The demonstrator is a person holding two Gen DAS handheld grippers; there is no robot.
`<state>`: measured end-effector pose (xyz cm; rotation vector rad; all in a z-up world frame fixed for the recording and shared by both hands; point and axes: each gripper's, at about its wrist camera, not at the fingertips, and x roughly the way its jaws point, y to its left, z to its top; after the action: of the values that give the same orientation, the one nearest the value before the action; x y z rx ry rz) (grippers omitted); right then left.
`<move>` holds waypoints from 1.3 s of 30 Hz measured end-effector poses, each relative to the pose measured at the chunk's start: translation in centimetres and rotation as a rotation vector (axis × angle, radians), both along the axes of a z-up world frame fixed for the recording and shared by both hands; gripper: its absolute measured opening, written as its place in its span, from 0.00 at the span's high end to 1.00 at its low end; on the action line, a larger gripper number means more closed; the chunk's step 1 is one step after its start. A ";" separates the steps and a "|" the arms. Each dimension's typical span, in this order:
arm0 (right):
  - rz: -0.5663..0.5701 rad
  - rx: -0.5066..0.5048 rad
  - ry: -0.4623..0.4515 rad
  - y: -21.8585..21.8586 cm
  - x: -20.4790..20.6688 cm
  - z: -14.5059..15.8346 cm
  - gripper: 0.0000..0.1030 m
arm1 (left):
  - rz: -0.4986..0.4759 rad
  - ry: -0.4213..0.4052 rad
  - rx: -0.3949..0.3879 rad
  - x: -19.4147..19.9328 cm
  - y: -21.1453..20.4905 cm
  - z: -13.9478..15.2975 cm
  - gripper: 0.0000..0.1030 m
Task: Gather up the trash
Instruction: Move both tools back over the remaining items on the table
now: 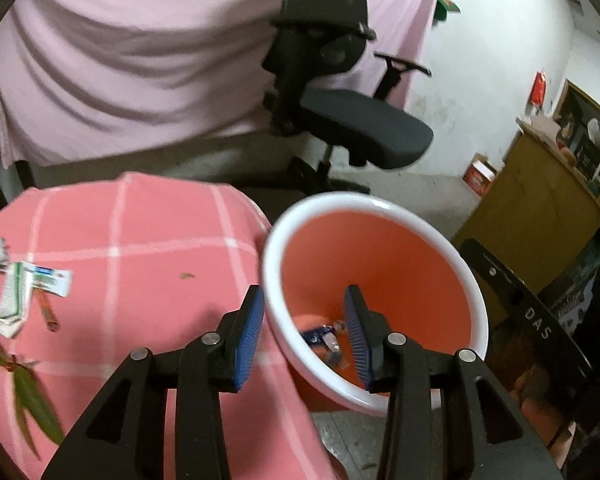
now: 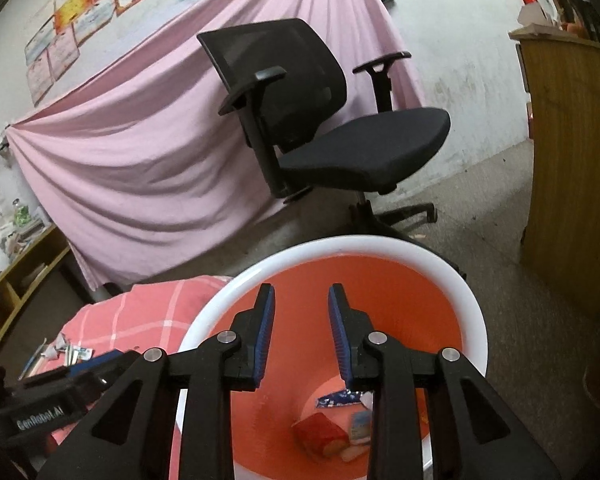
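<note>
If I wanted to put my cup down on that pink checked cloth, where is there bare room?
The checked cloth is bare across its middle and far side, between the wrappers and the bin. Its left edge is crowded: wrappers, a red stick and green leaves. The left gripper hangs open at the bin's rim.
</note>
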<state>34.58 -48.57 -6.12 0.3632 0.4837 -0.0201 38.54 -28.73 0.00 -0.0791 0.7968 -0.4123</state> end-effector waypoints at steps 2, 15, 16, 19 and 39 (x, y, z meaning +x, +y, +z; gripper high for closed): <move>0.003 -0.004 -0.028 0.4 -0.2 0.5 0.65 | 0.026 -0.037 -0.012 -0.5 1.1 0.8 0.64; 0.085 -0.049 -0.295 8.1 -1.5 5.0 0.14 | 0.368 -0.359 -0.118 -5.4 13.9 5.7 0.04; 0.093 -0.061 -0.319 9.0 -1.7 5.4 0.07 | 0.398 -0.381 -0.121 -5.9 15.0 5.8 0.02; 0.099 -0.093 -0.377 11.2 -2.1 6.1 0.00 | 0.479 -0.423 -0.104 -7.2 18.1 6.0 0.02; 0.316 -0.304 -0.410 23.5 -1.7 4.9 0.00 | 0.592 -0.523 0.005 -12.3 28.7 1.9 0.02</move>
<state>32.92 -25.11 -1.23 -0.0141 0.1225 0.2808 26.20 -0.02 1.90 -0.1878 0.2322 0.1340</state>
